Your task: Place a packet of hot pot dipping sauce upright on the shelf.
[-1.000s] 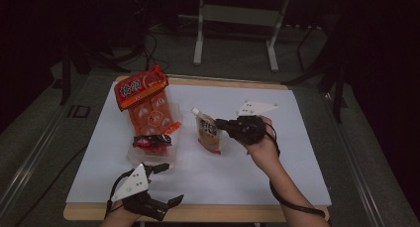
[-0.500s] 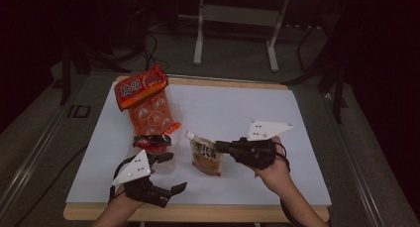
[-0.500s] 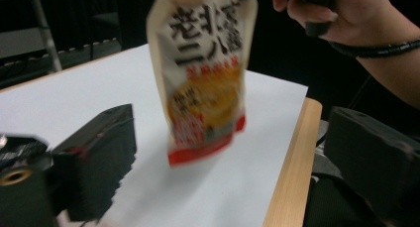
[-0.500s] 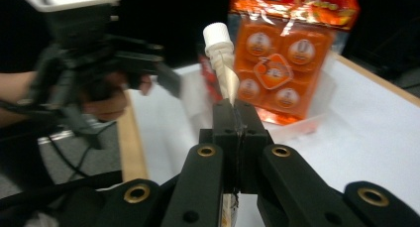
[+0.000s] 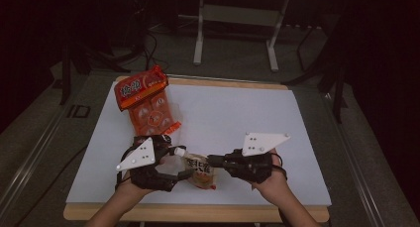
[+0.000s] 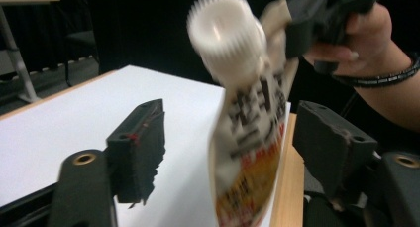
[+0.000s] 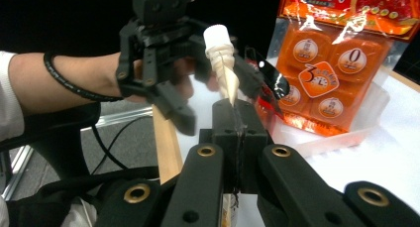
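Spouted pouch [image 5: 200, 171] pinched in closed right gripper [image 5: 214, 162], cap between closing left gripper [image 5: 184, 162] jaws, untouched.

Both grippers [image 5: 185, 168] [image 5: 214, 162] meet at pouch [image 5: 200, 171]

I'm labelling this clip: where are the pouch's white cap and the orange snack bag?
white cap [image 6: 228, 26], left gripper view, on its ribbed top.
orange snack bag [image 5: 141, 90], high view, on its printed header.

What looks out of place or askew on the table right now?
Nothing spilled or damaged. The spout pouch hangs tilted off the table, pinched by the right gripper; its white cap is on. The orange snack pack leans askew.
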`<state>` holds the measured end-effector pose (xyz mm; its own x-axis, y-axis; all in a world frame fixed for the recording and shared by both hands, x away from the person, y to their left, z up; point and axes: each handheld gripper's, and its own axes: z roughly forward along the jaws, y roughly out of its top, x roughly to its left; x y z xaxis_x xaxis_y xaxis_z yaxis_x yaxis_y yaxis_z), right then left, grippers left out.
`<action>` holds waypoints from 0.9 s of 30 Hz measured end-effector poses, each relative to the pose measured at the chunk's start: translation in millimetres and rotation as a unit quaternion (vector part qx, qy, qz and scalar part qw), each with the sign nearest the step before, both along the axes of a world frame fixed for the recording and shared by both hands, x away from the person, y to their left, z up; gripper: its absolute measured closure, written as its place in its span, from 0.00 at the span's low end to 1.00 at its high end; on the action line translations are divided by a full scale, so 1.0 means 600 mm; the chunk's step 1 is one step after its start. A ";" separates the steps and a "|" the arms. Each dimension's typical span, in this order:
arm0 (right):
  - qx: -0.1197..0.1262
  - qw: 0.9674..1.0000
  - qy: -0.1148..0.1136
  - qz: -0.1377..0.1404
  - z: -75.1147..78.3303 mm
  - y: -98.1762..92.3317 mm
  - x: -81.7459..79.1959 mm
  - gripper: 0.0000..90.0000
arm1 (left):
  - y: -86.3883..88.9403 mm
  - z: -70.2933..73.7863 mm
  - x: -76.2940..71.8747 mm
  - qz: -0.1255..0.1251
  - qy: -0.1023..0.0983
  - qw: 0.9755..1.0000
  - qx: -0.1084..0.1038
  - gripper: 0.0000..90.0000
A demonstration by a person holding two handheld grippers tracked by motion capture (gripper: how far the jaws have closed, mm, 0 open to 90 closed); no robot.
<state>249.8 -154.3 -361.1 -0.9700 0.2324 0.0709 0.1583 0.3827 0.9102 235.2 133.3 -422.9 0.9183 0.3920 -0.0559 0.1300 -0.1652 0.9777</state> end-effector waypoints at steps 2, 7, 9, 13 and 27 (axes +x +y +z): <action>0.000 1.000 0.000 0.003 -0.002 0.002 -0.001 1.00 | -0.005 0.004 -0.001 -0.008 -0.010 1.000 0.009 0.47; 0.002 1.000 0.000 0.002 -0.003 0.002 -0.002 1.00 | -0.012 0.006 -0.001 -0.019 -0.011 1.000 0.020 0.67; 0.002 1.000 -0.002 0.000 -0.004 0.001 -0.001 1.00 | -0.010 0.006 0.002 -0.022 -0.009 1.000 0.017 0.76; 0.004 1.000 0.001 -0.003 -0.004 -0.003 0.001 1.00 | -0.010 0.006 0.005 -0.028 -0.005 0.999 0.014 0.87; 0.006 1.000 0.000 -0.014 -0.003 -0.010 0.008 0.96 | -0.018 0.013 0.005 -0.037 -0.012 0.999 0.026 1.00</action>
